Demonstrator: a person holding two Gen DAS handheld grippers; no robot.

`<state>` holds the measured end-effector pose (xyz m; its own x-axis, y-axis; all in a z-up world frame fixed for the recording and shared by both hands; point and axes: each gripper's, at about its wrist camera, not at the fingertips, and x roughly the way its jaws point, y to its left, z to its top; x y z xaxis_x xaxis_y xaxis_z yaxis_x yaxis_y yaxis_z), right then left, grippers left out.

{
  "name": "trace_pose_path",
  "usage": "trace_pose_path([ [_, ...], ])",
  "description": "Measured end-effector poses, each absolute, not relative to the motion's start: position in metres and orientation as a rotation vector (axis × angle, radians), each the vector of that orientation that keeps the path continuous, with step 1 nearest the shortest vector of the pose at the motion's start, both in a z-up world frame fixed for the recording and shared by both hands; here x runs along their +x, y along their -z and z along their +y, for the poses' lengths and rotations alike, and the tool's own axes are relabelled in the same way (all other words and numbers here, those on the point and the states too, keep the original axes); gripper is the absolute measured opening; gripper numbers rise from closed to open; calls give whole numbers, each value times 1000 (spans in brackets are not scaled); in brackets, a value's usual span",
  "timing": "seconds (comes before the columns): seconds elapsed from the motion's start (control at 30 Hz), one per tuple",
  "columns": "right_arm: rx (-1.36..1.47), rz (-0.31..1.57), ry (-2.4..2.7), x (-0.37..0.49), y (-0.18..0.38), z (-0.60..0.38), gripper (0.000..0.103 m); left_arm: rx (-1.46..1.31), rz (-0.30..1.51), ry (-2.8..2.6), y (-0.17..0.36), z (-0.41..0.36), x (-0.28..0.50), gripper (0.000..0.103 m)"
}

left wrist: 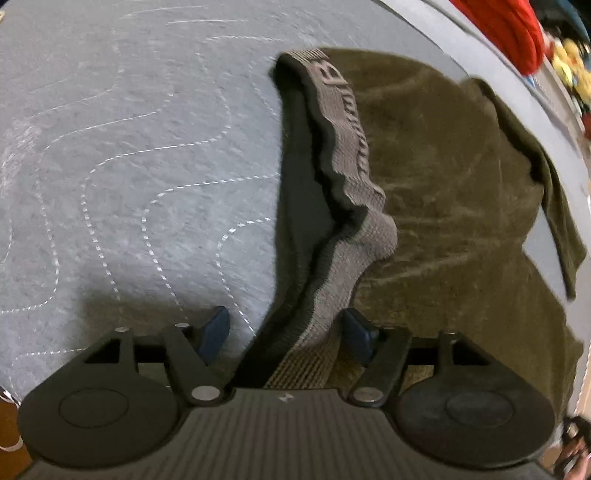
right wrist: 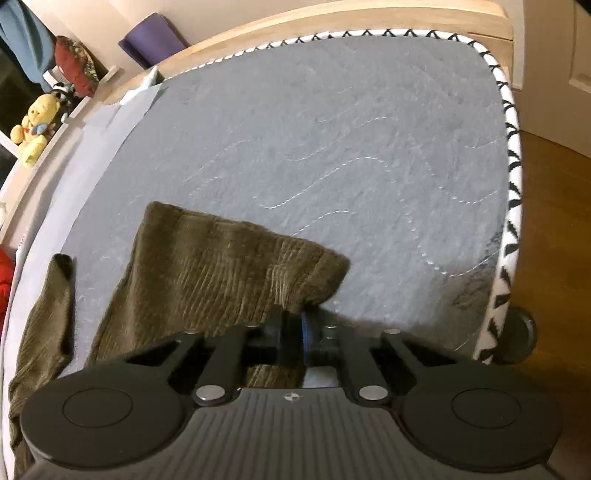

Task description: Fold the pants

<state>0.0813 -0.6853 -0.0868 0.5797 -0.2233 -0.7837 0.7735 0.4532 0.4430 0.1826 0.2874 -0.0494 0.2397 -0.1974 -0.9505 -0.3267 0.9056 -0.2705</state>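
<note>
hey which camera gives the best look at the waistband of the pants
The left wrist view. There the grey waistband runs up the middle of the frame, lettering visible, passing between the open left gripper. The right wrist view shows only olive legs of the pants, no waistband.

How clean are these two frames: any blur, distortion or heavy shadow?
Left wrist view: pants and quilt softly motion-blurred, gripper shadow at lower left. Right wrist view: sharper, strong fisheye bending of the bed frame, dark shadow near the mattress edge.
</note>
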Motion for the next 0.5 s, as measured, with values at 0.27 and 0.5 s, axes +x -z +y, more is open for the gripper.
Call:
trace_pose_path([
  [0.27,811,719,820,61,82,-689,10,-322,1330,70,44,267,173,30],
  [0.5,723,779,744,74,80,-666,27,-342,1242,86,14,295,151,25],
])
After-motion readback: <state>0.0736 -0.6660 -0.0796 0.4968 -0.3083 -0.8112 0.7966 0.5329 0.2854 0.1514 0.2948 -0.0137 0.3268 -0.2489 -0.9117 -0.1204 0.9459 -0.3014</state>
